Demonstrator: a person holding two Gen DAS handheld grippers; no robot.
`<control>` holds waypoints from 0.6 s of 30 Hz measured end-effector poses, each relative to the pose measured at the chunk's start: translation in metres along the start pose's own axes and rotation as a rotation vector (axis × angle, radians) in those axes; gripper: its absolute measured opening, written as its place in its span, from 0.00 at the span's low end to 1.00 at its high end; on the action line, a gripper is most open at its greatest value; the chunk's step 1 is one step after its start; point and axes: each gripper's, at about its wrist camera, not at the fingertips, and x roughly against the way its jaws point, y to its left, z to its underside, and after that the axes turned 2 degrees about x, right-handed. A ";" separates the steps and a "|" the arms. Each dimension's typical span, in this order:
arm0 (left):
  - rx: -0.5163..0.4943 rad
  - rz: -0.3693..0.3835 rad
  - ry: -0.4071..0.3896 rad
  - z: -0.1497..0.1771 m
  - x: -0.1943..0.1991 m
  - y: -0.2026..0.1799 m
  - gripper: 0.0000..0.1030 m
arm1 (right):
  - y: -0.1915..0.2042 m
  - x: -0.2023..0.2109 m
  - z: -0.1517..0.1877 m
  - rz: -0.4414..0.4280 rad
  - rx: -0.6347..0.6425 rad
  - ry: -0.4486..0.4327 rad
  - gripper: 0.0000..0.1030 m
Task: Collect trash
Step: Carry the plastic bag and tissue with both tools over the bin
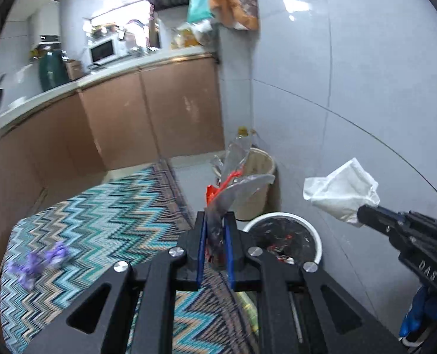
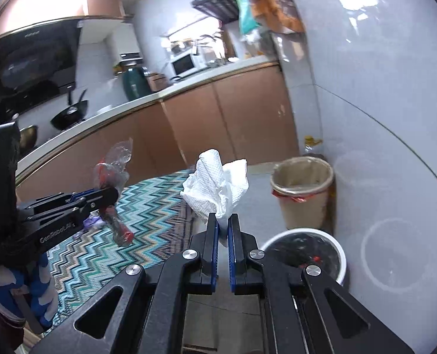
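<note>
My left gripper (image 1: 215, 216) is shut on a crumpled clear plastic wrapper (image 1: 233, 185) with red print, which sticks up between the blue pads. From the right wrist view the same left gripper (image 2: 112, 196) holds that wrapper (image 2: 113, 174) at the left. My right gripper (image 2: 223, 218) is shut on a crumpled white paper towel (image 2: 215, 183); in the left wrist view the right gripper (image 1: 363, 214) and paper towel (image 1: 342, 191) are at the right. Both are held above the floor near a round white bin (image 1: 314, 233) (image 2: 339, 253) with a dark liner and some trash in it.
A taller beige bin (image 2: 302, 188) (image 1: 262, 174) with a bag liner stands against the grey tiled wall behind the white bin. A zigzag-patterned rug (image 1: 100, 236) covers the floor at left, with a purple scrap (image 1: 41, 261) on it. Brown kitchen cabinets (image 1: 159, 112) run along the back.
</note>
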 end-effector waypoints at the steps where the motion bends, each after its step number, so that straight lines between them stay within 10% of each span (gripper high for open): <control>1: -0.005 0.014 0.014 -0.003 -0.010 -0.006 0.11 | -0.006 -0.002 0.001 0.011 -0.009 0.005 0.06; 18: -0.027 0.152 0.270 -0.012 -0.203 -0.077 0.13 | -0.091 -0.105 0.029 0.186 -0.140 0.177 0.07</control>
